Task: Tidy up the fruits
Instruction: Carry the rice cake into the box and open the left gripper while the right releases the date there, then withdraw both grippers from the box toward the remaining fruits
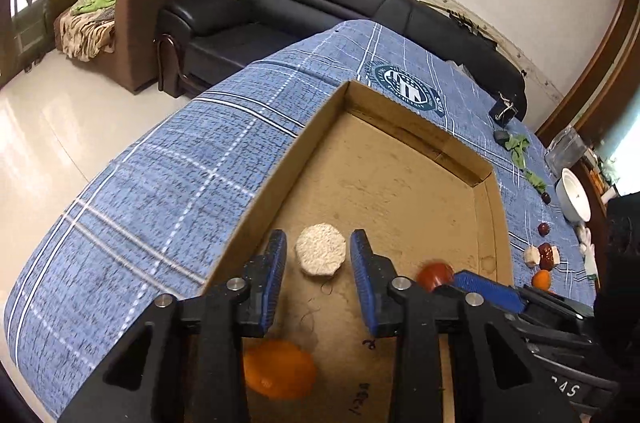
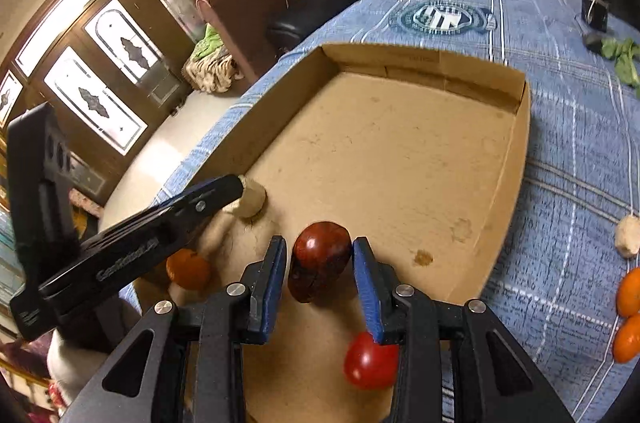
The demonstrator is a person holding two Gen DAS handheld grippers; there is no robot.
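A shallow cardboard box [image 1: 404, 127] [image 2: 424, 65] lies on the blue checked cloth. My left gripper [image 1: 319, 238] is open over the box's near left part. A pale round slice [image 1: 321, 255] [image 2: 251, 201] rests on the box floor between its blue pads, with a thin gap on each side. My right gripper [image 2: 319, 242] is open too, and a dark red fruit [image 2: 320, 261] [image 1: 435, 275] stands on the floor between its pads. An orange [image 1: 280, 369] [image 2: 188, 269] and a bright red fruit [image 2: 370, 361] also lie in the box, close under the grippers.
More fruit lies on the cloth right of the box: two oranges [image 2: 629, 315], a pale piece [image 2: 627, 235], dark red fruits [image 1: 545, 255]. Green leaves [image 1: 518, 147] and a black clip [image 1: 503, 111] lie farther back. A white bowl [image 1: 576, 195] stands at the right edge. Sofas stand behind the table.
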